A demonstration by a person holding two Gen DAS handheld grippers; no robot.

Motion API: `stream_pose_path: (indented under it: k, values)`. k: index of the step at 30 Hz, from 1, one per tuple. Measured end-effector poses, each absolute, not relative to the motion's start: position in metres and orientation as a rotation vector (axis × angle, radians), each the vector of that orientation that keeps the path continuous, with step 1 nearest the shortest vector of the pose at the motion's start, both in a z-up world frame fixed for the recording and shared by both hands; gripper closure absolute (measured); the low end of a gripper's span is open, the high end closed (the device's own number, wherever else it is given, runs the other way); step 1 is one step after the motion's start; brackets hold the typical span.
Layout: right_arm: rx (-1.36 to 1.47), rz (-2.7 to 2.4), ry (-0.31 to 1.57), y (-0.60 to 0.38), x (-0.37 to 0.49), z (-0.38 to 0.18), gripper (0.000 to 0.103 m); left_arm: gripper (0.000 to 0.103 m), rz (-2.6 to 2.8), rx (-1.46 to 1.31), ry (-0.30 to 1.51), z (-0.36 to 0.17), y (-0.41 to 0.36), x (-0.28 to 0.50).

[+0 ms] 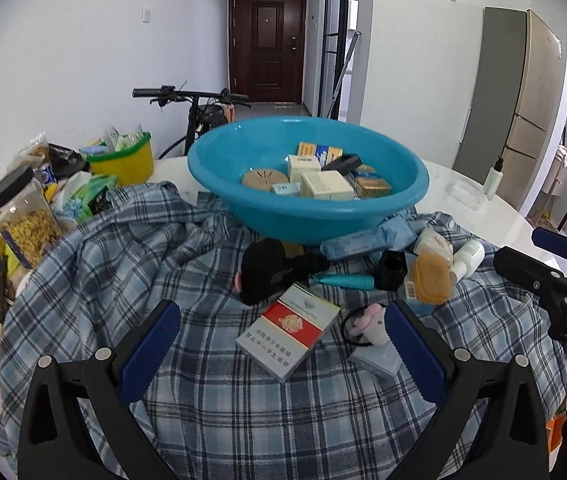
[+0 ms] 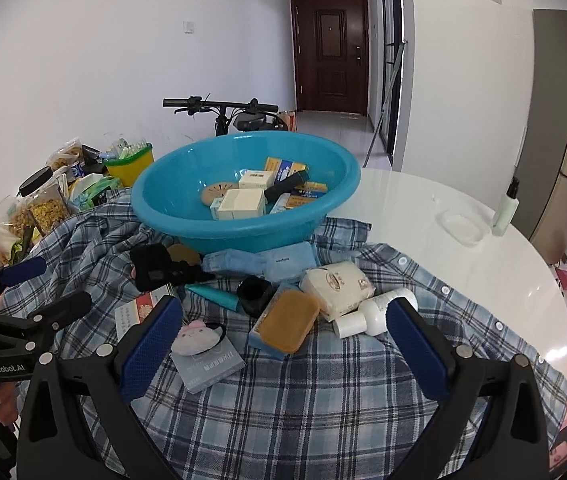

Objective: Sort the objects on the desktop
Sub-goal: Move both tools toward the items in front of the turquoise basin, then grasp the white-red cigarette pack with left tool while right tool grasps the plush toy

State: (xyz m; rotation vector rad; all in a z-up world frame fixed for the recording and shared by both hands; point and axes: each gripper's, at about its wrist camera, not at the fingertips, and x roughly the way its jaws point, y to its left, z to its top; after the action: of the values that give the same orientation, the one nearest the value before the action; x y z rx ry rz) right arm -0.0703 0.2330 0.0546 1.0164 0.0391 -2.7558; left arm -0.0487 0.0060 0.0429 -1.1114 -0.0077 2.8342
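Both jaws were wide apart w/ nothing in them: left gripper point(image 1: 283, 346) hung over the red & white box point(image 1: 289, 332) on the plaid shirt point(image 1: 203, 400), right gripper point(image 2: 283, 346) near the brown soap point(image 2: 289, 322), blue bowl point(image 2: 155, 204) just behind.

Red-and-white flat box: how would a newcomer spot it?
Start at the big blue plastic basin standing on the plaid cloth. Come nearer, past the black item. The red-and-white flat box lies between the left gripper fingers, the only red-banded pack.
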Motion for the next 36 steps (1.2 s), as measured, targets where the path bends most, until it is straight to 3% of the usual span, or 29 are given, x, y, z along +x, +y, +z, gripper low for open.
stream_pose_path:
  k: [8,13,25,32,34,35,36]
  values:
    - [1.054,-2.734,0.018,0.234,-0.079,0.042,0.005,0.0,2.811,-1.14,0.056,0.023,0.006,-0.057]
    - [1.08,-2.724,0.0,0.236,-0.084,0.034,0.005,0.008,2.777,-1.183,0.042,0.01,0.002,-0.068]
    - [1.128,-2.704,-0.007,0.238,-0.096,0.021,0.005,0.008,2.675,-1.32,0.153,-0.032,0.009,-0.098]
    - [1.164,-2.692,-0.014,0.239,-0.105,0.014,0.005,0.008,2.591,-1.363,0.103,-0.052,0.002,-0.116]
    - [1.172,-2.69,-0.015,0.24,-0.107,0.012,0.005,0.012,2.57,-1.361,0.108,-0.054,0.003,-0.118]
    - [1.174,-2.69,-0.016,0.24,-0.107,0.012,0.005,0.022,2.559,-1.363,0.108,-0.056,0.004,-0.119]
    - [1.176,-2.69,-0.016,0.24,-0.108,0.011,0.005,0.025,2.549,-1.369,0.106,-0.057,0.005,-0.12]
